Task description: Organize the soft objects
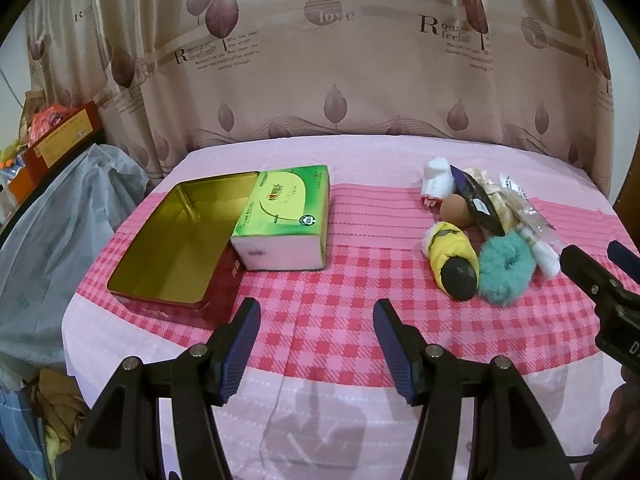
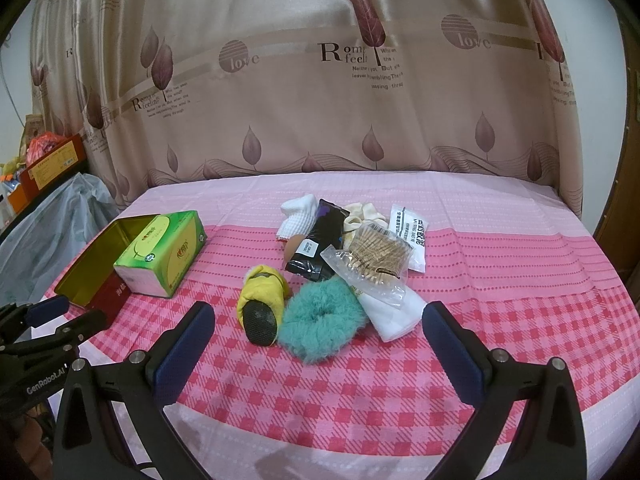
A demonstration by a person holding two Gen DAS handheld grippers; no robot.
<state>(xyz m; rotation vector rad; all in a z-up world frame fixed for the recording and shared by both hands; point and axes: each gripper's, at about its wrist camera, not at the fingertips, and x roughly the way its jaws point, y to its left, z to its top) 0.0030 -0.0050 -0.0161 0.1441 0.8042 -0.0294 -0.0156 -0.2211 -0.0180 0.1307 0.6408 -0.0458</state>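
The fluffy teal scrunchie is seen on the checked cloth, straight ahead of the right gripper, which is nearer. Both the right gripper and the left gripper are held wide open and empty. The gold tin is kept far left.

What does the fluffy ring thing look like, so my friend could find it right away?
Look at the pink checked cloth and find the pile of small things on it, away from the gold tin. At the near edge of that pile lies the scrunchie, touching a yellow slipper and a white folded cloth. It is the only teal, furry ring with a hole in its middle.
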